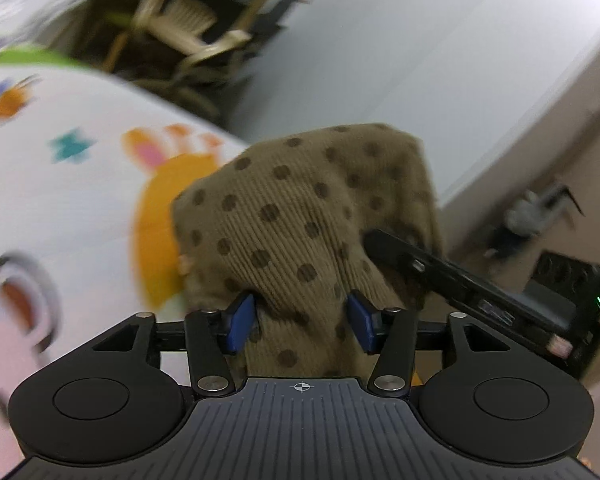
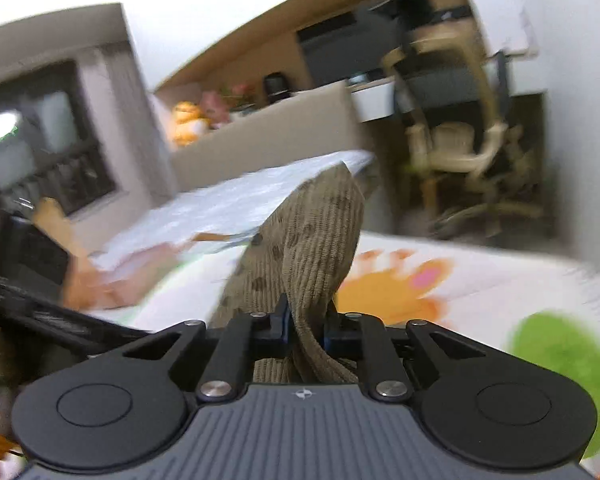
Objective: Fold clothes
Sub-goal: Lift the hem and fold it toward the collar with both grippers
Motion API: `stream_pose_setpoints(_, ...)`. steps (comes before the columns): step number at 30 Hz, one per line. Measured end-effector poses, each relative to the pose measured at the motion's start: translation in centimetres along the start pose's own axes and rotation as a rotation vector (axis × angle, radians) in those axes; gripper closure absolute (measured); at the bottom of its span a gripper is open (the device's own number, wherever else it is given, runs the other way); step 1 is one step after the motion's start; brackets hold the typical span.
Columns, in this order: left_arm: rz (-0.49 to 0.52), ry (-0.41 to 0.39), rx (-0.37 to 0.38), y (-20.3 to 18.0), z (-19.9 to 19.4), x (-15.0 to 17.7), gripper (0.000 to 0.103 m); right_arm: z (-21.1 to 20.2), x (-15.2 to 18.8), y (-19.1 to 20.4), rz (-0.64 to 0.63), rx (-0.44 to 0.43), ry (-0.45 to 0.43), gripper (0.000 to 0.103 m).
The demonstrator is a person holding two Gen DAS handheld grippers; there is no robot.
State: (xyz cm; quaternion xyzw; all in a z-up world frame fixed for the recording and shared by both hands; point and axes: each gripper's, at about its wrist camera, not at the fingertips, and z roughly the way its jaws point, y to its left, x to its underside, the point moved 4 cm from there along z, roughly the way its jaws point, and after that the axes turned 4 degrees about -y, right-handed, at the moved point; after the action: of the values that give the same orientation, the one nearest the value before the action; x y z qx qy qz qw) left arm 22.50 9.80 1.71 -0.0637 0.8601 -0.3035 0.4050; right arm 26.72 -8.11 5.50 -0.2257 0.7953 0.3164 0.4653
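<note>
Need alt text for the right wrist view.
The right hand-held gripper is shut on a fold of brown dotted corduroy garment, lifted over a cartoon-print sheet. A blurred chair stands behind.

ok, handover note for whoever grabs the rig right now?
Left gripper: jaws partly apart, dotted brown garment bunched between the pads; firm grip not certain.
Right gripper: shut on a fold of the same garment.
Garment is lifted off the cartoon-print bed cover, held up between both grippers, right gripper's finger close beside the left one.
Done: picked up. No fold visible yet.
Left: lay it flat on the cover, fold, set aside.
</note>
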Motion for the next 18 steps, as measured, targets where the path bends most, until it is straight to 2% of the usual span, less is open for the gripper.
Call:
stream_pose_setpoints(2,0.008,-0.022,0.010,-0.6,0.2,-0.5,0.038,1.1,1.2,-3.1,0.013,0.133,0.056,0.089)
stream_pose_setpoints(3,0.009,-0.029,-0.007,-0.5,0.2,-0.5,0.032,1.5,2.2,-3.9,0.019,0.156,0.081,0.089)
stream_pose_setpoints(4,0.011,-0.033,-0.032,-0.2,0.2,-0.4,0.022,1.9,3.3,-4.5,0.026,0.178,0.106,0.089)
stream_pose_setpoints(7,0.006,-0.001,-0.105,1.1,0.9,0.6,0.017,3.2,6.4,-6.5,0.047,0.241,0.180,0.089)
stream_pose_setpoints(8,-0.008,0.019,-0.117,1.6,1.3,1.0,0.016,3.2,6.7,-6.1,0.030,0.241,0.175,0.088)
stream_pose_setpoints(13,-0.096,0.093,-0.139,3.9,3.4,3.2,0.016,3.0,8.3,-2.4,-0.075,0.234,0.174,0.089)
stream_pose_setpoints(16,-0.071,0.068,-0.144,4.2,2.0,2.8,0.026,3.0,9.3,1.2,-0.157,0.245,0.172,0.093)
stream_pose_setpoints(18,-0.034,0.045,-0.164,4.3,0.7,2.4,0.032,3.0,9.8,3.5,-0.151,0.197,0.180,0.095)
